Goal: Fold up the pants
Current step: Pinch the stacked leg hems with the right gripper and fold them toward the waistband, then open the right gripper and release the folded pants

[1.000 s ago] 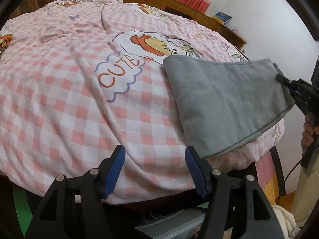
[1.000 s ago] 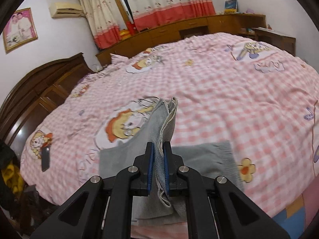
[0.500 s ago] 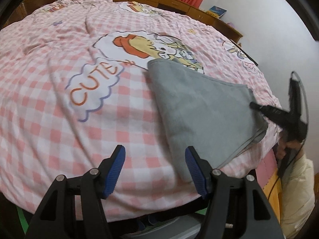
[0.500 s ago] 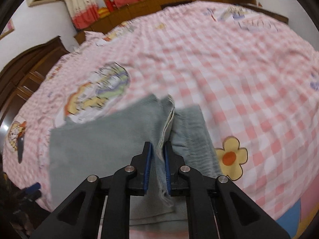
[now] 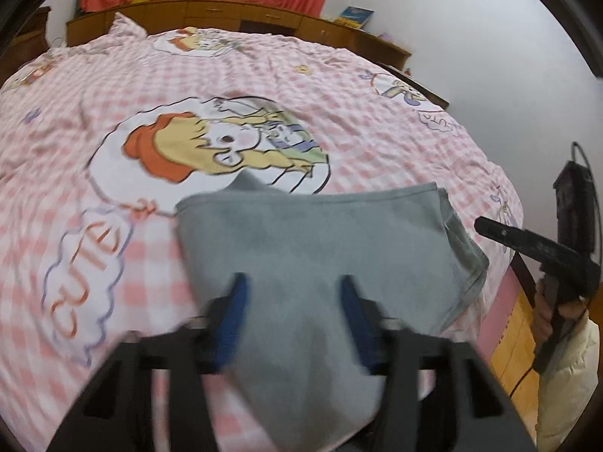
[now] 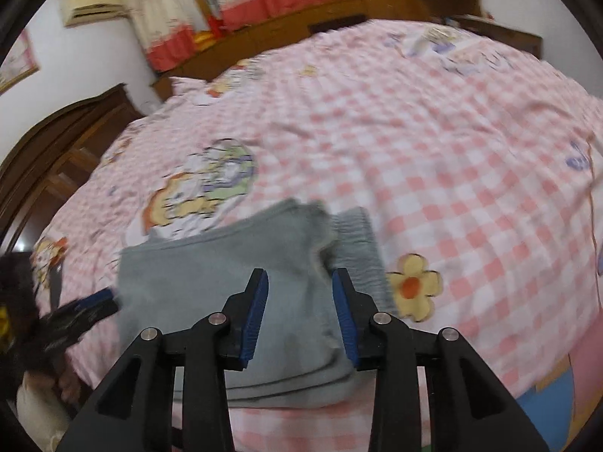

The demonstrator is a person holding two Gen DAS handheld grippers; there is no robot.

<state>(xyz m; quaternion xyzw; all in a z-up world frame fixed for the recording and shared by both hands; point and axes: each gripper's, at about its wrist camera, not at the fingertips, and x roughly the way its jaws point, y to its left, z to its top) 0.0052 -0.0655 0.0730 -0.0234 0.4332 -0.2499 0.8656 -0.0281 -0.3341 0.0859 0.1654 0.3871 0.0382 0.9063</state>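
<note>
The grey pants (image 5: 320,256) lie folded into a flat stack near the front edge of the bed; they also show in the right wrist view (image 6: 233,275). My left gripper (image 5: 292,282) is open and empty, hovering over the near part of the pants. My right gripper (image 6: 299,277) is open and empty just above the pants' right end, where a ribbed waistband (image 6: 358,241) sticks out. The right gripper (image 5: 486,228) shows in the left wrist view just off the pants' right edge. The left gripper (image 6: 94,301) shows in the right wrist view at the pants' left edge.
The bed carries a pink checked cover (image 5: 113,120) with cartoon prints (image 5: 211,143). Wooden cabinets (image 5: 264,15) and red-white curtains run along the far wall. A dark wooden headboard (image 6: 56,143) stands at the left in the right wrist view. The bed's edge drops off just in front of the pants.
My right gripper has opened and let go of the pants, which now lie flat. My left gripper has moved right, over the pants.
</note>
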